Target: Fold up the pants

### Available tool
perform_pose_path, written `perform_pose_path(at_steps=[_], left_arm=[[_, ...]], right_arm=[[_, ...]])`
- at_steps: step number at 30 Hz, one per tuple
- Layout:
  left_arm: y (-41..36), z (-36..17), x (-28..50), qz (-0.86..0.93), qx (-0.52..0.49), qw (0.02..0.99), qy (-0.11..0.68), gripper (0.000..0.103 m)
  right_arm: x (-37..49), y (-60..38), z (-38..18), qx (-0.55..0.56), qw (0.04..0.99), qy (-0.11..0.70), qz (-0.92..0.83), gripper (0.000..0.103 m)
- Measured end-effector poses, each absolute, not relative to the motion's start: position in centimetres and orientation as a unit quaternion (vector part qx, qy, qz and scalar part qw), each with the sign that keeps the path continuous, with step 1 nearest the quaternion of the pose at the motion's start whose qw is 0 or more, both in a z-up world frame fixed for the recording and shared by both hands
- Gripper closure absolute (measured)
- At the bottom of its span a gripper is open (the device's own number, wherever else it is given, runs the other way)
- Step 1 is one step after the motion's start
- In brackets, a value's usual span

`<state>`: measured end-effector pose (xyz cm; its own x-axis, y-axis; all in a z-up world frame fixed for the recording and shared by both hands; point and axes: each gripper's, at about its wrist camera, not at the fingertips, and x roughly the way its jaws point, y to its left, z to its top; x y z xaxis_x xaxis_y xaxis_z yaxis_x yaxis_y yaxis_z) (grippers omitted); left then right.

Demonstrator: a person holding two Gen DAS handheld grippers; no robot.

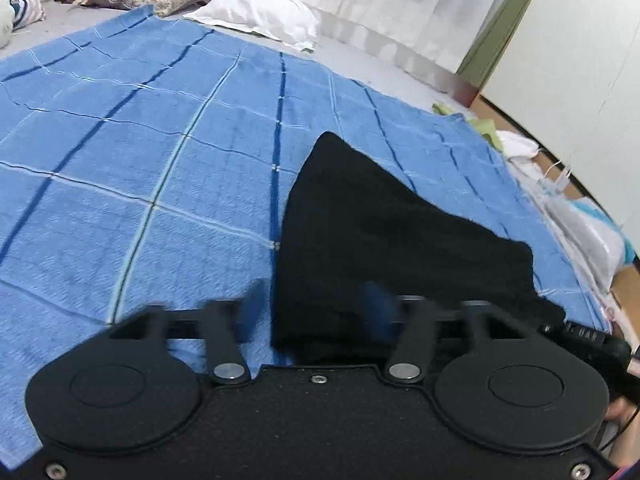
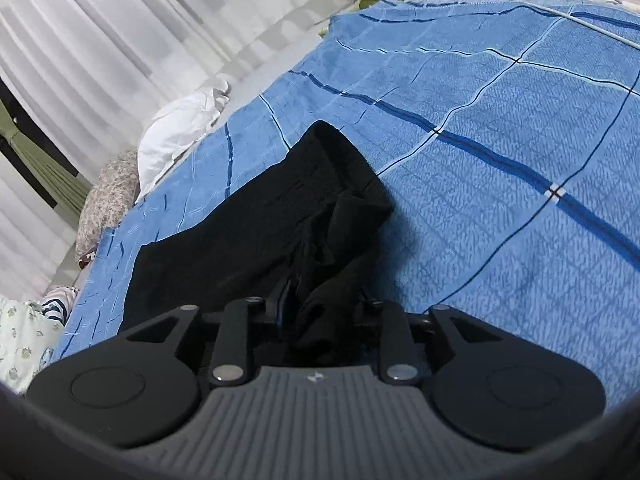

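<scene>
Pants (image 2: 256,232), black, soft and limp, lie bunched on the blue blanket (image 1: 132,168), likely light and floppy, so best pinched at a hem or waistband edge; left gripper (image 1: 316,304) stands apart, right gripper's (image 2: 320,312) state I cannot tell.

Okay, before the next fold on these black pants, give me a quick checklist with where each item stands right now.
1. Pants on the blue blanket: ok.
2. Pants lying flat: not ok, bunched near the right gripper.
3. Left gripper gripping cloth: cannot tell, blurred.
4. Right gripper gripping cloth: cannot tell, fingers hidden.
5. Blanket free for folding: ok.
6. White pillow away from pants: ok.
</scene>
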<state>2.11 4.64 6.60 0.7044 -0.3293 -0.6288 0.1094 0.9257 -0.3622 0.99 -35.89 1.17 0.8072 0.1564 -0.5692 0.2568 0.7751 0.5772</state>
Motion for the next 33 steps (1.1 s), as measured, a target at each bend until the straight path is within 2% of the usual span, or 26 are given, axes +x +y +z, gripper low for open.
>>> perform_pose_path(at_steps=[4, 6, 7, 8, 9, 10, 11, 12, 14, 20, 23, 25, 26, 28, 30, 33], left_arm=[[3.9, 4.4, 5.3, -0.107, -0.143, 0.891, 0.417, 0.033], [3.9, 3.3, 5.9, -0.126, -0.176, 0.882, 0.42, 0.017], [3.8, 3.2, 5.9, -0.135, -0.184, 0.879, 0.418, 0.016], [3.6, 3.3, 6.0, -0.135, -0.189, 0.876, 0.423, 0.024], [3.4, 3.4, 5.9, -0.129, -0.183, 0.878, 0.424, 0.038], [3.1, 3.5, 6.0, -0.127, -0.173, 0.878, 0.428, 0.08], [3.0, 3.4, 6.0, -0.12, -0.171, 0.874, 0.439, 0.084], [3.0, 3.5, 5.8, -0.113, -0.172, 0.877, 0.435, 0.087], [2.8, 3.8, 5.4, -0.113, -0.162, 0.882, 0.427, 0.095], [3.1, 7.9, 2.0, -0.109, -0.154, 0.902, 0.388, 0.097], [2.6, 8.5, 0.6, -0.127, -0.121, 0.905, 0.388, 0.097], [1.9, 7.4, 0.5, -0.115, -0.082, 0.904, 0.403, 0.095], [1.5, 6.4, 0.4, -0.098, -0.056, 0.905, 0.411, 0.091], [0.8, 5.1, 0.1, -0.08, -0.023, 0.908, 0.411, 0.088], [0.4, 5.1, -0.8, -0.079, -0.001, 0.917, 0.39, 0.084], [-0.5, 5.8, -1.9, -0.066, 0.043, 0.923, 0.376, 0.063]], right_arm=[[0.8, -35.9, 1.0, 0.333, 0.891, 0.306, -0.027, 0.059], [0.8, -35.9, 0.9, 0.331, 0.893, 0.305, -0.027, 0.059], [0.8, -35.9, 0.8, 0.33, 0.893, 0.305, -0.027, 0.059], [0.9, -35.9, 0.8, 0.33, 0.893, 0.306, -0.027, 0.06], [1.0, -35.9, 0.8, 0.33, 0.892, 0.307, -0.028, 0.06], [1.0, -35.9, 0.9, 0.331, 0.892, 0.308, -0.029, 0.06], [1.1, -35.8, 1.0, 0.33, 0.891, 0.31, -0.032, 0.062], [1.2, -35.7, 1.2, 0.328, 0.892, 0.311, -0.031, 0.076], [1.2, -35.4, 1.6, 0.315, 0.896, 0.312, -0.031, 0.078], [-0.5, -34.8, 4.2, 0.284, 0.912, 0.295, -0.022, 0.081], [-1.5, -35.3, 4.8, 0.273, 0.916, 0.294, -0.025, 0.079], [-1.4, -35.5, 4.0, 0.252, 0.915, 0.312, -0.042, 0.072], [-1.4, -35.5, 3.4, 0.238, 0.913, 0.326, -0.055, 0.061], [-2.2, -35.1, 2.8, 0.217, 0.922, 0.314, -0.055, 0.053], [-2.8, -34.3, 3.0, 0.181, 0.932, 0.307, -0.065, 0.041], [-3.9, -32.8, 4.0, 0.11, 0.944, 0.293, -0.104, 0.029]])
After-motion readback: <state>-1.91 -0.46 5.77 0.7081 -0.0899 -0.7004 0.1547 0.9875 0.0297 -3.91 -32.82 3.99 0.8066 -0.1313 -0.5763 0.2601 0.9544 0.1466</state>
